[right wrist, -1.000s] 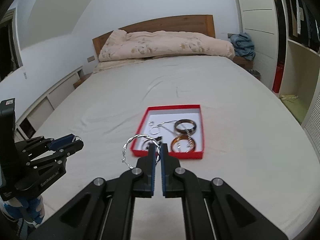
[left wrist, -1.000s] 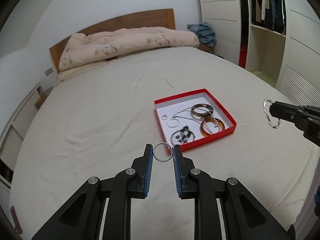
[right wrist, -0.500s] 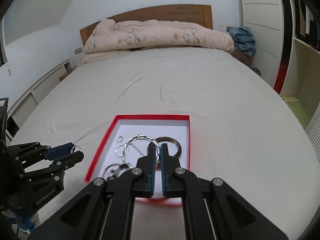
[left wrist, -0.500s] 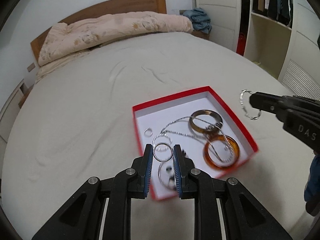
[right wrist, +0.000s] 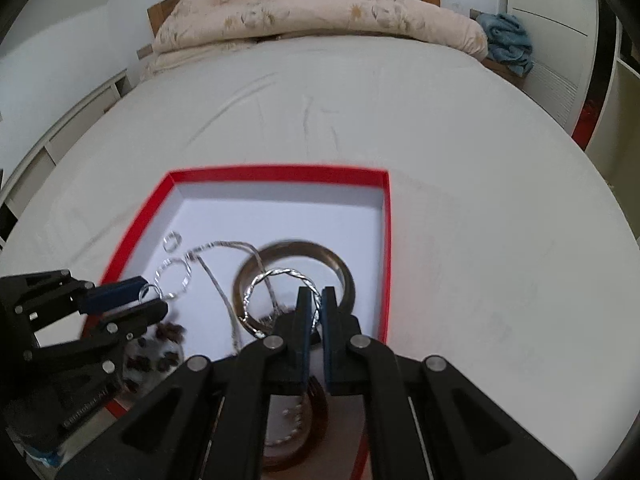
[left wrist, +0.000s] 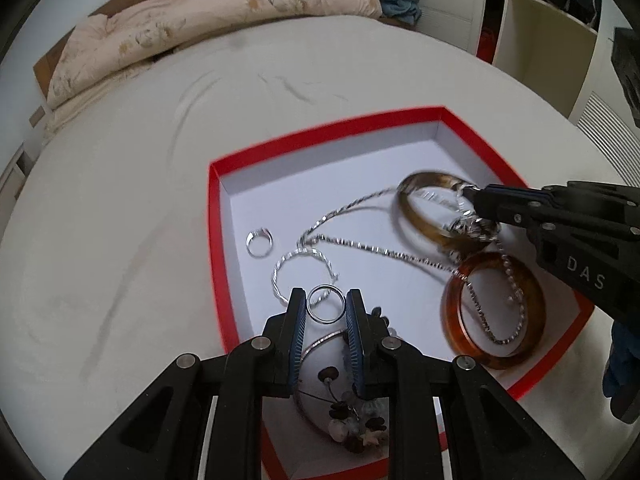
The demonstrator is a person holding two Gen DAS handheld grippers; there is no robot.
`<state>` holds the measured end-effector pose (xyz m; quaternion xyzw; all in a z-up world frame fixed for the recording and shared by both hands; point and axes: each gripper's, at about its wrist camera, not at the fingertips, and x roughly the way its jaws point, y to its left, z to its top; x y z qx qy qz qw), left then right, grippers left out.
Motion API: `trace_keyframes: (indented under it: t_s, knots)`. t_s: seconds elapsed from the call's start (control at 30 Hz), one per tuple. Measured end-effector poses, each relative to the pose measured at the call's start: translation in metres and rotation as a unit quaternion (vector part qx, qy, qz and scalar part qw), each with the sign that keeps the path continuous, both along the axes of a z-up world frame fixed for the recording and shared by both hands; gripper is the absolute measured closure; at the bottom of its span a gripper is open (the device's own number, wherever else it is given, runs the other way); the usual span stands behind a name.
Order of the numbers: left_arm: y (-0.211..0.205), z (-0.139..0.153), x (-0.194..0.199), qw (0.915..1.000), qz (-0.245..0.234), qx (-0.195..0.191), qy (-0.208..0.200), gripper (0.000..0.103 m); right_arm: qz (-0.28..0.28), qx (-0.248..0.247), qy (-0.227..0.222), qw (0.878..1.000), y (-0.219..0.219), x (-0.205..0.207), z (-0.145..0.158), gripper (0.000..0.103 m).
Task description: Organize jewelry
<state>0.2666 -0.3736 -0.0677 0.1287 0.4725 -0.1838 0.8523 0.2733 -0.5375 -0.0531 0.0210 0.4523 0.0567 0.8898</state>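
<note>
Left wrist view: a bed (left wrist: 120, 184) carries a red-rimmed white box (left wrist: 214, 216) holding an amber bangle (left wrist: 494, 312), a darker brown bangle (left wrist: 424, 216), a silver chain (left wrist: 360, 246), a twisted hoop (left wrist: 282, 268) and a small ring (left wrist: 259, 242). The left gripper (left wrist: 325, 310) clamps a plain silver ring (left wrist: 326, 310) over the box's near part. The right gripper (right wrist: 316, 306) pinches a twisted silver bangle (right wrist: 276, 300) above the brown bangle.
</note>
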Motion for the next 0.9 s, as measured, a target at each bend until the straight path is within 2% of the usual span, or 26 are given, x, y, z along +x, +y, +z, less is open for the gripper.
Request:
trace_keyframes:
  t_s: [0.27,0.4,0.43,0.47,0.5,0.7,0.9]
  knots:
    - [0.0,-0.004,-0.004,1.0,0.003,-0.001,0.003,0.082,-0.009,-0.005,-0.002,1.0,-0.006,-0.009,-0.001,0.097]
    - [0.002,0.004,-0.007,1.0,0.004,-0.008,0.001,0.067,-0.013,-0.002,-0.004,1.0,-0.007,-0.017,0.005,0.093]
    - [0.003,0.006,-0.008,1.0,0.004,-0.009,0.0,0.063,-0.014,-0.004,-0.005,1.0,-0.007,-0.019,0.007,0.09]
    - [0.004,0.01,-0.011,0.9999,0.005,-0.011,-0.002,0.062,-0.017,-0.008,-0.006,1.0,-0.006,-0.022,0.009,0.077]
    - [0.005,0.012,-0.014,0.9999,0.005,-0.013,-0.003,0.061,-0.016,-0.006,-0.006,1.0,-0.006,-0.023,0.012,0.074]
    - [0.023,0.042,-0.037,0.9994,0.018,-0.022,-0.02,0.054,-0.022,-0.009,-0.017,1.0,0.0,-0.053,0.038,0.072]
    - [0.055,0.076,-0.07,0.9972,0.056,-0.034,-0.037,0.042,-0.027,-0.001,-0.032,0.999,0.012,-0.094,0.068,0.072]
